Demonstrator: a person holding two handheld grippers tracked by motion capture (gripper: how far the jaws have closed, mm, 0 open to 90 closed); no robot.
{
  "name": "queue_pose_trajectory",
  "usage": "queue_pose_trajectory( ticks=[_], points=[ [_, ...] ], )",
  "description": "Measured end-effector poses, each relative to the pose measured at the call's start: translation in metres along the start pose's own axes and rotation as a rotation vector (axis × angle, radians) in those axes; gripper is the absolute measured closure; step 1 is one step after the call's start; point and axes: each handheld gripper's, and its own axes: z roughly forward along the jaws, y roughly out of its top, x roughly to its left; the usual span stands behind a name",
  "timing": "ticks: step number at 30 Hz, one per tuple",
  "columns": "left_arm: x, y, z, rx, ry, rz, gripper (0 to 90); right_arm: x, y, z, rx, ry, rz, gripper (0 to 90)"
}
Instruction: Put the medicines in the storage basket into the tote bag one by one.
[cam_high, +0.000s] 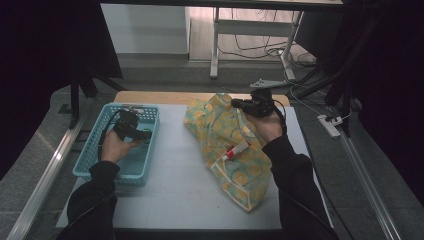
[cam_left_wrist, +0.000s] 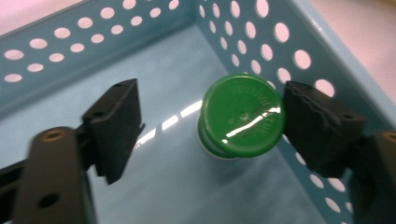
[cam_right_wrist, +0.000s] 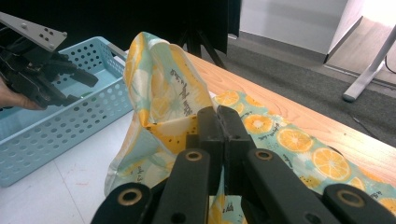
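**benchrat:** So your left gripper (cam_left_wrist: 210, 126) is down inside the blue basket (cam_high: 85, 155), near its far end. There's a green-capped bottle (cam_left_wrist: 240, 116) standing on the basket floor, right in the corner by the perforated side wall. Your jaws sit spread on either side of it. One pad looks like it's right up against the cap's edge, the other is clearly apart from it with bare basket floor in between. So the cap is between the tongs, not pinched.

**tabletop_tim:** And the other hand?

**benchrat:** Your right gripper (cam_right_wrist: 219, 122) is across the table from the basket, and its jaws are pressed tight together on a fold of the orange-print cloth bag (cam_right_wrist: 163, 88). You've got that fold lifted, so the fabric stands up in a peak while the rest of the bag lies flat on the table (cam_high: 170, 185), well apart from the basket.

**tabletop_tim:** Anything with the bag?

**benchrat:** A small white tube with a red cap (cam_high: 235, 150) is lying on the bag, on the part nearer you, on the side away from the basket.
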Motion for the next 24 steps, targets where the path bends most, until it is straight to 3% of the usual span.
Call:
queue_pose_trajectory(
  ticks=[8, 20, 24],
  points=[
    [-0.0031, 0.0036, 0.0038, 0.023, -0.029, 0.024, 50.9, 0.0010, 0.0009, 0.0005, 0.002, 0.001, -0.005, 89.6],
    [-0.0030, 0.0038, 0.0016, 0.041, -0.017, -0.005, 52.3, -0.0006, -0.0008, -0.0011, -0.002, -0.002, -0.001, 89.6],
    [-0.0008, 0.0028, -0.0019, 0.024, -0.021, -0.032, 52.4, -0.0008, -0.0009, -0.0016, -0.002, -0.003, 0.003, 89.6]
  ],
)
